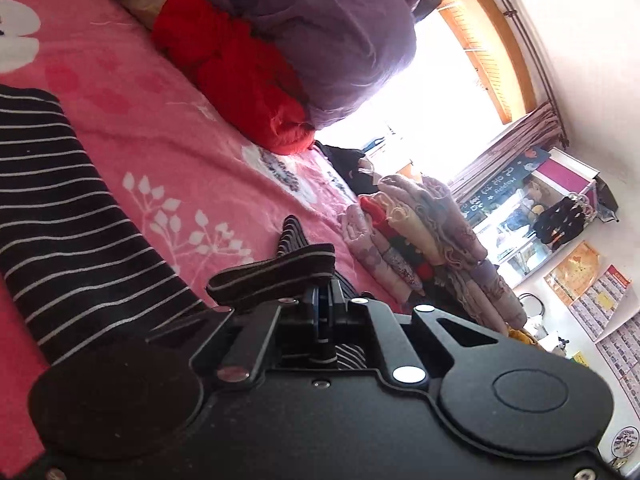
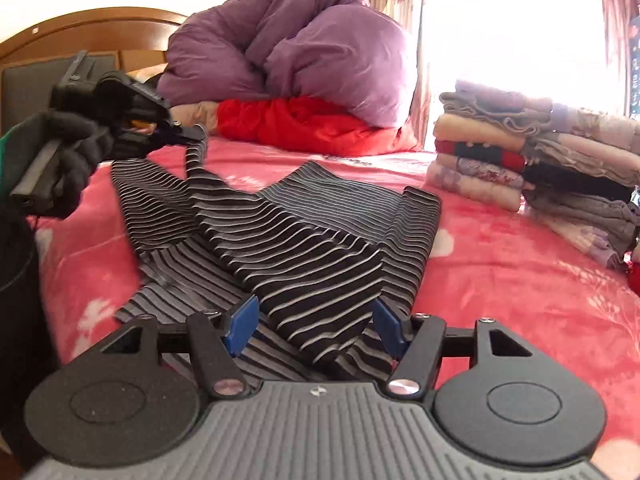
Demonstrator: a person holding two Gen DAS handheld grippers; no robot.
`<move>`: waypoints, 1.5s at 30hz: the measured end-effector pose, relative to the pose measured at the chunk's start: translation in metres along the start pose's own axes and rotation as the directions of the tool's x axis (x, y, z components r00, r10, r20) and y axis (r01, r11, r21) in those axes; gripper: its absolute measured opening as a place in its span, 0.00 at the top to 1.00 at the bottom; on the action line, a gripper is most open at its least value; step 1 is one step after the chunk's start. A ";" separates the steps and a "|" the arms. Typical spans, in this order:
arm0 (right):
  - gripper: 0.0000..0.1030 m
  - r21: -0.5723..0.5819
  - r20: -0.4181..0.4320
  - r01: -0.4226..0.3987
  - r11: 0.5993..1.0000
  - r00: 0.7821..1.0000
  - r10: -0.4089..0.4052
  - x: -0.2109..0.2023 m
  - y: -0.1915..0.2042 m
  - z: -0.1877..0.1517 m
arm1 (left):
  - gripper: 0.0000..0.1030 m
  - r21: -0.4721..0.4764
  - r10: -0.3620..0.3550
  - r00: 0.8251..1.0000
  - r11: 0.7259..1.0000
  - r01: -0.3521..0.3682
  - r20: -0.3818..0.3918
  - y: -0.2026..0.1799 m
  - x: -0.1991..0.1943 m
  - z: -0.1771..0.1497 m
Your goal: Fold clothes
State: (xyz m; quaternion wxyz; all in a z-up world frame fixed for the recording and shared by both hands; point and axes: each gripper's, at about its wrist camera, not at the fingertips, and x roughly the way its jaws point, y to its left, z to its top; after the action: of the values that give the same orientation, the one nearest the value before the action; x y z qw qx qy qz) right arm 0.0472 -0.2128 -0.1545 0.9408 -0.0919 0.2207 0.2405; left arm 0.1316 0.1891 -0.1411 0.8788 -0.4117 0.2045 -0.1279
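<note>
Covering bed, pink floral blanket [image 2: 520,280]

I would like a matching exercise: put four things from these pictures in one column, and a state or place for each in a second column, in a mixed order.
Things:
1. left claw
2. right claw
3. crumpled purple quilt
4. stack of folded pastel clothes

States or places:
A. jaws open, with striped cloth lying between them
B. piled on top of the red bedding
C. shut on a sleeve of the black shirt with thin white stripes
D. sits on the pink flowered blanket, near the window

Pairs: 1-C, 2-A, 3-B, 4-D
</note>
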 end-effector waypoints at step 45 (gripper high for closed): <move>0.94 0.634 0.019 -0.185 0.751 0.975 0.223 0.020 -0.072 -0.024 | 0.98 0.405 0.206 0.946 0.910 -0.092 -0.250 -0.144 0.298 -0.060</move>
State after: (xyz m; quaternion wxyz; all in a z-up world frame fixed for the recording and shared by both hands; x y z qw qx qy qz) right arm 0.0900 -0.2738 -0.1802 0.8782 0.2468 0.3241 0.2508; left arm 0.3590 -0.0587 -0.1399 0.9109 -0.1895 0.3316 -0.1560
